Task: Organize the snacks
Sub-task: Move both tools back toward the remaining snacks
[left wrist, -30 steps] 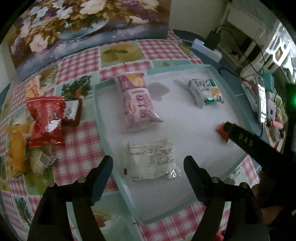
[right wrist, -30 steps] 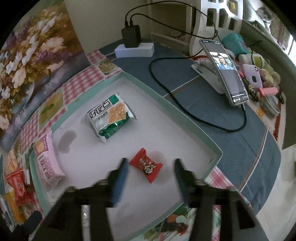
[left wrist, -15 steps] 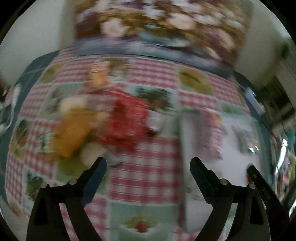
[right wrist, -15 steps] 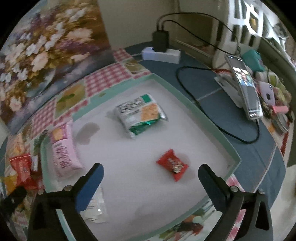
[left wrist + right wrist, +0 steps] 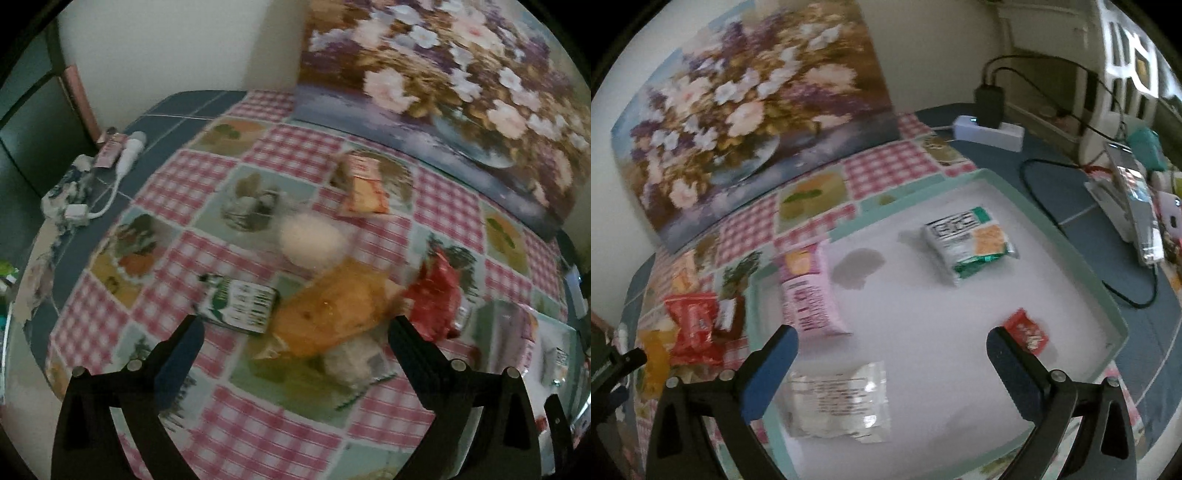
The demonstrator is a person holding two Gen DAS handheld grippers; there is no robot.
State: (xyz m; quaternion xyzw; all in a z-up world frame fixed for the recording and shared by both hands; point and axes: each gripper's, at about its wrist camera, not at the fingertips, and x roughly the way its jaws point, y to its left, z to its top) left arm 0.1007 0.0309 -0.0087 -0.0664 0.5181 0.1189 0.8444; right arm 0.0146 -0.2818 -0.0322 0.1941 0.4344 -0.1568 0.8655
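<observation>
My left gripper [image 5: 294,326] hovers over the loose pile on the checked tablecloth, its jaws opening with nothing between them. Below it lie an orange packet [image 5: 332,310], a green-white packet [image 5: 243,306], a red packet [image 5: 436,295], a pale round packet [image 5: 312,240] and a small sachet [image 5: 364,184]. My right gripper [image 5: 891,336] stands open above the teal tray [image 5: 1071,254]. In the tray lie a pink packet [image 5: 809,295], a green-white cracker packet [image 5: 967,243], a clear white packet [image 5: 838,398] and a red candy [image 5: 1027,332] by my right finger.
A flower painting [image 5: 753,110] leans on the wall behind the table. Right of the tray are a power strip [image 5: 990,129], a black cable [image 5: 1052,221] and a phone on a stand [image 5: 1134,206]. A white cable [image 5: 122,162] lies far left.
My left gripper swung left from above the tray to above the loose pile and spread wider. My right gripper opened wide and drew back, leaving the red candy in the tray.
</observation>
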